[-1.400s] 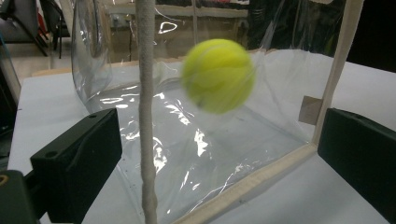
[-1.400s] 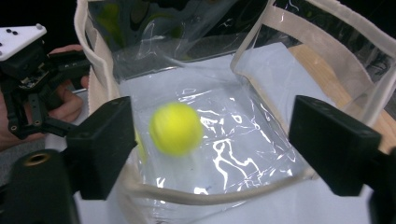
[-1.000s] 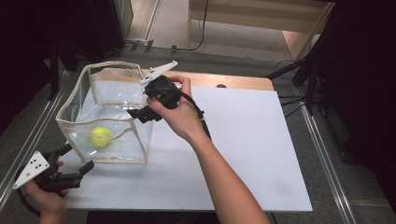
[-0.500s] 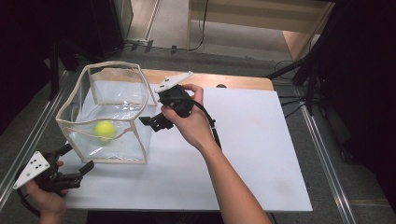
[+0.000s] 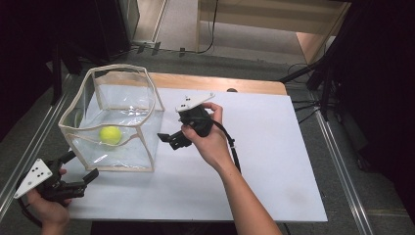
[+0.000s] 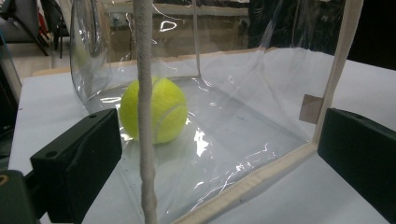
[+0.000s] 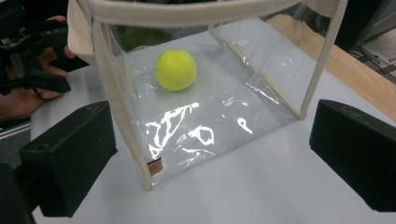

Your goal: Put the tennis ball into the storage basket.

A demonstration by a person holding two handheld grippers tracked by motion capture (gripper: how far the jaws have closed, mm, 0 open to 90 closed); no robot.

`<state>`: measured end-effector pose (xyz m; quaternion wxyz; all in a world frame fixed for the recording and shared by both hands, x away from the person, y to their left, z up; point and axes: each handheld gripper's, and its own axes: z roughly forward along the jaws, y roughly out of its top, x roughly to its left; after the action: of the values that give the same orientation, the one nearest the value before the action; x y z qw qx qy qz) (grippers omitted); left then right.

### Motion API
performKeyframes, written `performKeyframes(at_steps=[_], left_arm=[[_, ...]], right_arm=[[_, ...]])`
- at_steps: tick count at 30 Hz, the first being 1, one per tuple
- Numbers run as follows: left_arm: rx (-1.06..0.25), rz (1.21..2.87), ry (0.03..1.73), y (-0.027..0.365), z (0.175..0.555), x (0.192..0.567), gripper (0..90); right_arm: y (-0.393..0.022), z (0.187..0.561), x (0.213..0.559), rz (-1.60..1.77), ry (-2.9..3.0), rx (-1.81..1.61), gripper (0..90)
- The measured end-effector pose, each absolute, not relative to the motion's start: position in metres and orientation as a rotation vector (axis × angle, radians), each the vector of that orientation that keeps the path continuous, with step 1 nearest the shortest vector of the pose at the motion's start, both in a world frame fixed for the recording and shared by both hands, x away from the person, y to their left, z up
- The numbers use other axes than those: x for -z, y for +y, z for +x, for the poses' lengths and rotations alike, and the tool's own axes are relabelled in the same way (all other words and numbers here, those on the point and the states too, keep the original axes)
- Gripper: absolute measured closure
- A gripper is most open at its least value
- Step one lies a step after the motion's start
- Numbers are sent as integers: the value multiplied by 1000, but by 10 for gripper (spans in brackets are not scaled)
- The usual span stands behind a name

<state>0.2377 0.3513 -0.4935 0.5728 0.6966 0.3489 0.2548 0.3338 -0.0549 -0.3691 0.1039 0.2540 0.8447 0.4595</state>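
No legible text; small tag (image 7: 155, 166) on clear bag (image 7: 219, 93) unreadable

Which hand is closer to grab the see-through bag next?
Left, probably. The left gripper sits open at the clear plastic bag's near corner, its fingers flanking a cream edge seam. The right gripper is open beside the bag.

A flat white rectangular board (image 5: 274, 161) is laid over a light wooden tabletop (image 5: 220, 83), of which a strip is seen along the far edge. On the board's left part a clear plastic cube-shaped bag with cream fabric edging (image 5: 147, 115) is stood upright, open at the top.
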Motion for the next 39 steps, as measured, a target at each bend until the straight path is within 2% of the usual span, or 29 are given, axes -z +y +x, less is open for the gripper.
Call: performKeyframes(at_steps=[12, 39], left_arm=[[-595, 1629, 819, 351, 238, 494, 1], [-600, 1635, 820, 351, 237, 494, 1]], right_arm=[[-78, 320, 403, 798, 2456, -1377, 0], [-157, 287, 459, 971, 2302, -1393, 0]])
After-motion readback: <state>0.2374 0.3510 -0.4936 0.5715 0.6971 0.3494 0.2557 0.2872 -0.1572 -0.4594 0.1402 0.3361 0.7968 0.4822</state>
